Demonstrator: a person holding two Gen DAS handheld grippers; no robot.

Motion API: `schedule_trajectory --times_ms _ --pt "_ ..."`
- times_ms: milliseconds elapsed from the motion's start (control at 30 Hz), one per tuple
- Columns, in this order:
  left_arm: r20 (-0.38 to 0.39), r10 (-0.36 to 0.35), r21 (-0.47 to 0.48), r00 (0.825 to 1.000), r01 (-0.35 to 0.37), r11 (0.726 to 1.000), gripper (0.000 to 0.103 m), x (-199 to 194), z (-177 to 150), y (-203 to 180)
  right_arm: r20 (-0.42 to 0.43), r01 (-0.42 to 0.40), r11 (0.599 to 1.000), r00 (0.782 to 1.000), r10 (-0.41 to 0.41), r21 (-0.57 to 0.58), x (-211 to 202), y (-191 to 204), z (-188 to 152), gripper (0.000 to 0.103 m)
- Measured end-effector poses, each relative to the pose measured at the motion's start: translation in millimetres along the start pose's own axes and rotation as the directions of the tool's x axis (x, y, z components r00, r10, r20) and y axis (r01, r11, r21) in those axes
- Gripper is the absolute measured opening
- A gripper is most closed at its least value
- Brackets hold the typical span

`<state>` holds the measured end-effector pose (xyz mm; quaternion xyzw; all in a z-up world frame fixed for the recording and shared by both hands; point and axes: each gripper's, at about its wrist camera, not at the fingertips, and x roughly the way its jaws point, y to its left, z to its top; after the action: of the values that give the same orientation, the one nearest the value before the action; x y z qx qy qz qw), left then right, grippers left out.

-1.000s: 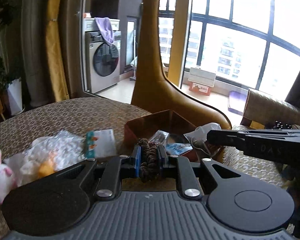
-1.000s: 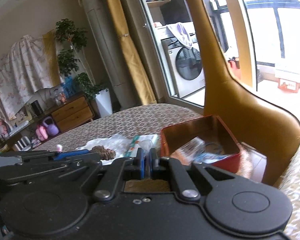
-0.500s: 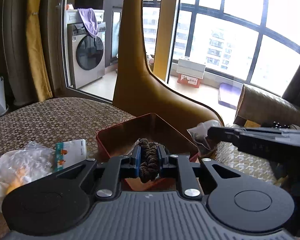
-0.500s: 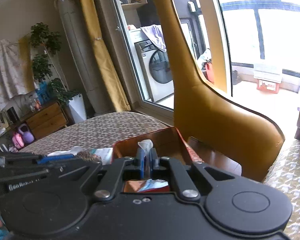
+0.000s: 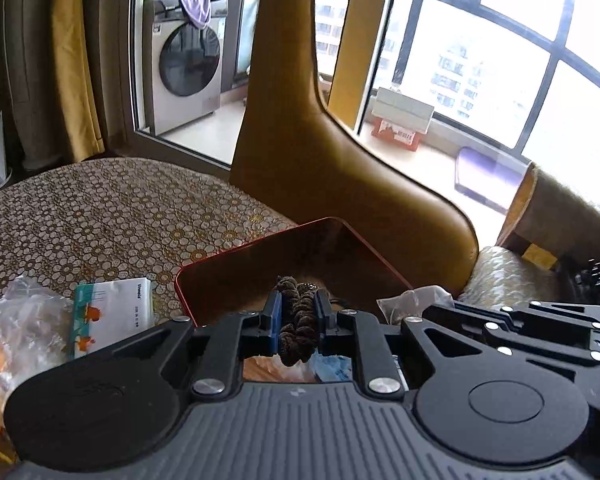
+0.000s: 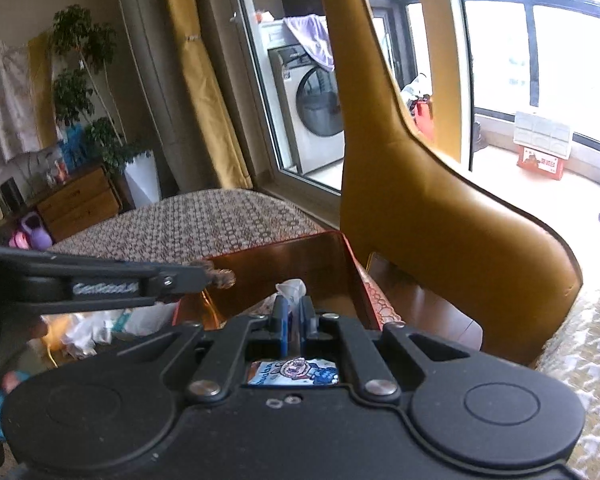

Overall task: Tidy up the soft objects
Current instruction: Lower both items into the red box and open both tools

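Patterned table point(image 5: 100, 208) | red box point(image 5: 260, 248): printed packet point(image 6: 292, 372) inside

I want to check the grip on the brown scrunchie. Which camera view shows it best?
The left wrist view: the brown scrunchie fills the centre, clamped between the left hand-held gripper pads above the red box. The right wrist view shows only its end, small, sticking out past that gripper's side.
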<state>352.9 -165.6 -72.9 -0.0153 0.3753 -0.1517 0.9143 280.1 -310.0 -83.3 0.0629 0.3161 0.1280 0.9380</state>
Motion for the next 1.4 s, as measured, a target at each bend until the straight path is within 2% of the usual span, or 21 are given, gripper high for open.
schedule_trajectory --times_ms 367,667,733,933,1067,1233,1400 --pt "-0.072 0.026 0.016 0.997 -0.025 1.0 0.016 56 3 4 -0.065 0.045 0.998 0.997 -0.047 -0.038 41 -1 -4 0.005" --pt "-0.108 0.038 0.019 0.993 -0.036 0.999 0.016 72 -2 4 -0.116 0.055 0.995 0.991 -0.064 -0.085 56 3 -14 0.005" --pt "-0.117 0.041 0.027 0.992 -0.038 0.999 0.016 75 -4 4 -0.122 0.057 0.994 0.99 -0.068 -0.089 57 4 -14 0.008" --pt "-0.122 0.043 0.056 0.992 -0.036 0.998 0.018 75 -8 0 -0.127 0.059 0.993 0.989 -0.072 -0.103 57 6 -17 0.017" --pt "-0.117 0.02 0.047 0.993 -0.015 0.999 0.02 72 -7 2 -0.12 0.061 0.993 0.99 -0.073 -0.104 54 5 -16 0.019" --pt "-0.101 0.006 0.02 0.995 -0.004 1.0 0.02 62 -3 6 -0.108 0.063 0.992 0.991 -0.074 -0.106 48 7 -13 0.028" --pt "-0.08 0.003 0.022 0.997 -0.001 1.0 0.02 47 -3 6 -0.101 0.057 0.994 0.993 -0.067 -0.098 38 11 -10 0.031"
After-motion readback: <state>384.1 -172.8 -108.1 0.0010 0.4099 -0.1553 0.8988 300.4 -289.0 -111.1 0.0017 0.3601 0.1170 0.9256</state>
